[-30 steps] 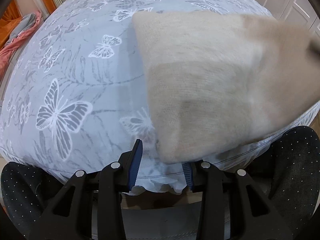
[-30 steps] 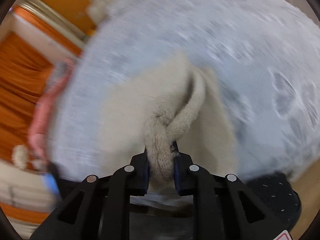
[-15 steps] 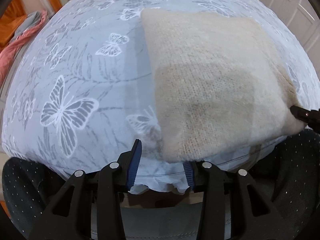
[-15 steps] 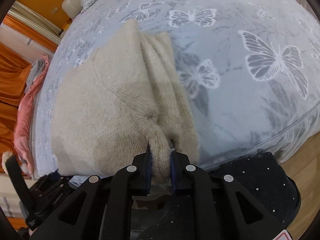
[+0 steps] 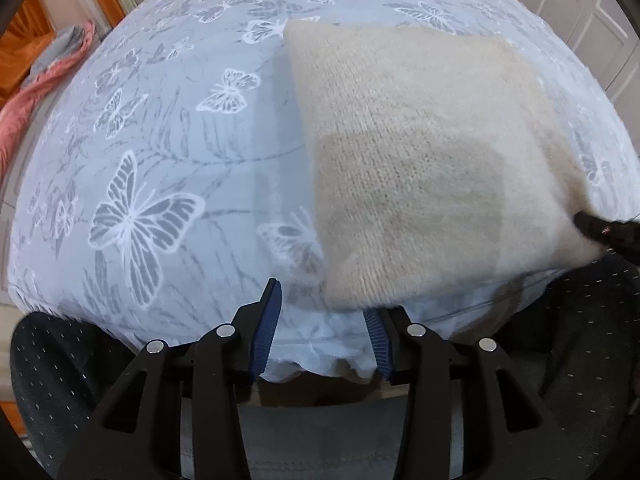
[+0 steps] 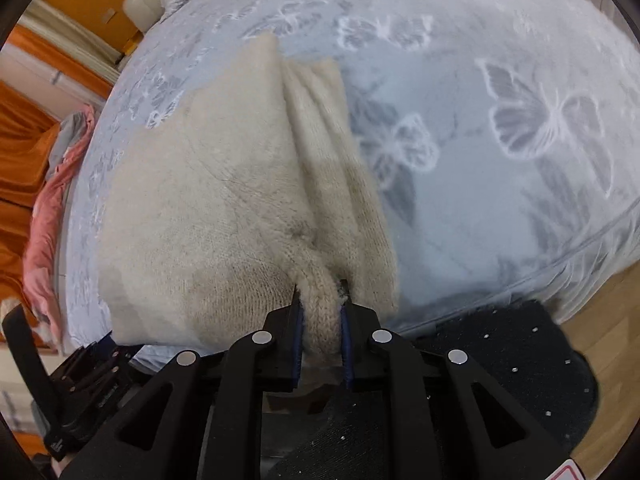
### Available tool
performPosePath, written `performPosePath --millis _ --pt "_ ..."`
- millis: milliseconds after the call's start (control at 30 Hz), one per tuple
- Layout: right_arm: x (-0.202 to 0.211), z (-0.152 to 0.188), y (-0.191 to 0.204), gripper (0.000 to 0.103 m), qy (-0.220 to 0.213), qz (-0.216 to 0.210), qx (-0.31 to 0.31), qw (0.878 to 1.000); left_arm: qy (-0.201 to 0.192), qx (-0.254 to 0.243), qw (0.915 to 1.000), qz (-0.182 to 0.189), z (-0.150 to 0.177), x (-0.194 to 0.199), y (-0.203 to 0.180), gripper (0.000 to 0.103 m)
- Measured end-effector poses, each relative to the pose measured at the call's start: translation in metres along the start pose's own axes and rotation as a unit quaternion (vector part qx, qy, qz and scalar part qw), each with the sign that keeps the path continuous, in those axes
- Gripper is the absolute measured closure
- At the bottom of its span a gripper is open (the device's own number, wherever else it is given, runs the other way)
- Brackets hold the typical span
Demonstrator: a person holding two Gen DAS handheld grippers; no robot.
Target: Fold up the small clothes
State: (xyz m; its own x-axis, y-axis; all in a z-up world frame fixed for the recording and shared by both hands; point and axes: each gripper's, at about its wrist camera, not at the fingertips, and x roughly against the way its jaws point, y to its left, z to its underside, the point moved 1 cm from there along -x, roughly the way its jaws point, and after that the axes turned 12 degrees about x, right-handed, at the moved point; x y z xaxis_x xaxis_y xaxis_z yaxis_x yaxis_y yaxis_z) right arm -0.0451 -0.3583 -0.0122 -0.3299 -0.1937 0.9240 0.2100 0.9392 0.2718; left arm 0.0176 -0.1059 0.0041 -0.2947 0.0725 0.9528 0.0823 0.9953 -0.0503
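While one cream knit garment (image 5: 420, 160) lies folded flat near the front edge of the butterfly-print bedspread (image 5: 160, 140), my right gripper (image 6: 320, 316) is clamped on a bunched roll of its knit at the near corner, both blue pads pressed into the wool. My left gripper (image 5: 324, 320) hangs at the bed's edge with its two jaws spread apart and nothing between them; the garment's near left corner sits just above the right-hand jaw. From the left wrist camera I count one black fingertip of the right gripper poking in at the garment's right corner. From the right wrist camera, one narrower folded layer (image 6: 332, 152) runs along the garment's right side. One pink cloth (image 6: 48, 216) and one grey cloth (image 5: 56, 48) trail along the far left of the bed, well apart from the garment.
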Motion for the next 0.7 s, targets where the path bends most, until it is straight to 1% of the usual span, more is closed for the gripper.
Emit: performPosePath --millis 67,133,167,233,300,367,400,433,467,500,600,633,667,700 --pt "0.005 0.000 0.002 0.083 -0.007 0.009 0.004 1.000 -0.002 0.006 0.9998 0.016 0.002 0.010 0.001 0.064" --pt "0.017 0.001 0.003 0.063 -0.032 0.021 -0.006 0.999 -0.009 0.005 0.9997 0.024 0.002 0.020 0.001 0.064" --pt "0.020 0.002 0.006 0.059 -0.045 0.026 -0.009 0.999 -0.011 0.007 0.9995 0.028 0.003 0.024 0.000 0.063" --pt "0.028 -0.001 0.004 0.059 -0.064 0.026 -0.011 0.998 -0.022 0.021 0.9985 0.046 0.000 0.036 0.001 0.056" --pt "0.036 -0.006 0.006 0.059 -0.078 0.027 -0.007 0.997 -0.036 0.028 0.9974 0.055 -0.005 0.046 0.000 0.055" --pt "0.036 -0.016 0.011 0.059 -0.079 0.024 -0.001 0.997 -0.047 0.032 0.9964 0.063 -0.010 0.053 -0.004 0.053" --pt "0.035 -0.021 0.013 0.059 -0.079 0.018 0.001 0.997 -0.052 0.032 0.9960 0.065 -0.014 0.055 -0.006 0.048" --pt "0.034 -0.023 0.015 0.059 -0.076 0.012 0.002 0.997 -0.055 0.030 0.9962 0.061 -0.018 0.054 -0.009 0.047" --pt "0.028 -0.029 0.019 0.056 -0.068 0.000 0.007 0.998 -0.054 0.028 0.9965 0.058 -0.019 0.052 -0.012 0.047" --pt "0.020 -0.034 0.022 0.054 -0.060 -0.006 0.014 0.998 -0.049 0.022 0.9971 0.053 -0.023 0.046 -0.016 0.047" --pt "-0.005 -0.046 0.029 0.053 -0.036 0.003 0.033 0.999 -0.044 0.010 0.9983 0.036 -0.027 0.032 -0.024 0.047" --pt "-0.014 -0.049 0.030 0.054 -0.025 0.005 0.036 0.999 -0.040 0.002 0.9989 0.024 -0.028 0.024 -0.028 0.047" --pt "-0.021 -0.051 0.032 0.076 -0.017 0.001 0.041 0.999 -0.037 -0.002 0.9992 0.017 -0.029 0.018 -0.030 0.047" --pt "-0.020 -0.053 0.035 0.088 -0.017 -0.005 0.045 0.999 -0.033 -0.005 0.9994 0.012 -0.029 0.013 -0.031 0.047"
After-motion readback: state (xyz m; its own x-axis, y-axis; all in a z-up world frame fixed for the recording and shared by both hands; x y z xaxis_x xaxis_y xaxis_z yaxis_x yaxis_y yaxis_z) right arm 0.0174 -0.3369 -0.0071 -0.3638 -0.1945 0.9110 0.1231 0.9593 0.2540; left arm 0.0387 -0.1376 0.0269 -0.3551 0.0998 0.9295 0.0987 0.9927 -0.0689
